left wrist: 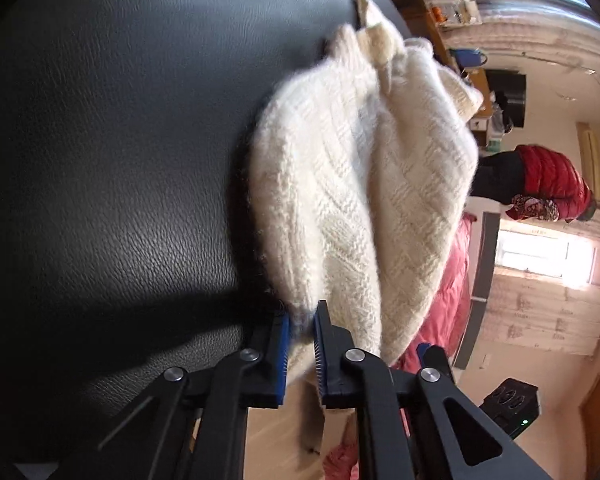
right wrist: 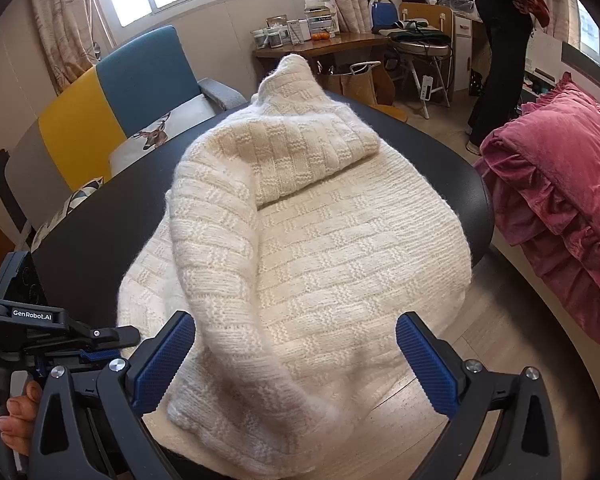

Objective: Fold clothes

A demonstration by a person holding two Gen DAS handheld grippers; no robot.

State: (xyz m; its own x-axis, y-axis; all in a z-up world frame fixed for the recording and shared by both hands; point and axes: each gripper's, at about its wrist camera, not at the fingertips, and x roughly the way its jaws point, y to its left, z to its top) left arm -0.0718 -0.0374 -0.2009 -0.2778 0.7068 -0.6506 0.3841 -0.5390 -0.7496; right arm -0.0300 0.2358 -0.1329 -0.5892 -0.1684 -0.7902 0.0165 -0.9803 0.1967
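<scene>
Blue-padded jaws of the left gripper (left wrist: 302,322) pinch the cream sweater (right wrist: 300,232) by its near hem; the garment's long axis runs toward 12 o'clock across the desk (left wrist: 120,140). Right gripper (right wrist: 296,356) hovers spread, straddling the same hem.

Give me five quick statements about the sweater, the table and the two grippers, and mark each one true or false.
1. The left gripper is shut on an edge of the cream sweater. True.
2. The right gripper is clamped on the sweater. False: its jaws stand wide open, with the knit lying between them untouched.
3. The sweater lies on a dark table. True.
4. The sweater is plain red. False: it is cream, with a basket-weave knit.
5. A pink ruffled cover lies to the right of the table in the right wrist view. True.
</scene>
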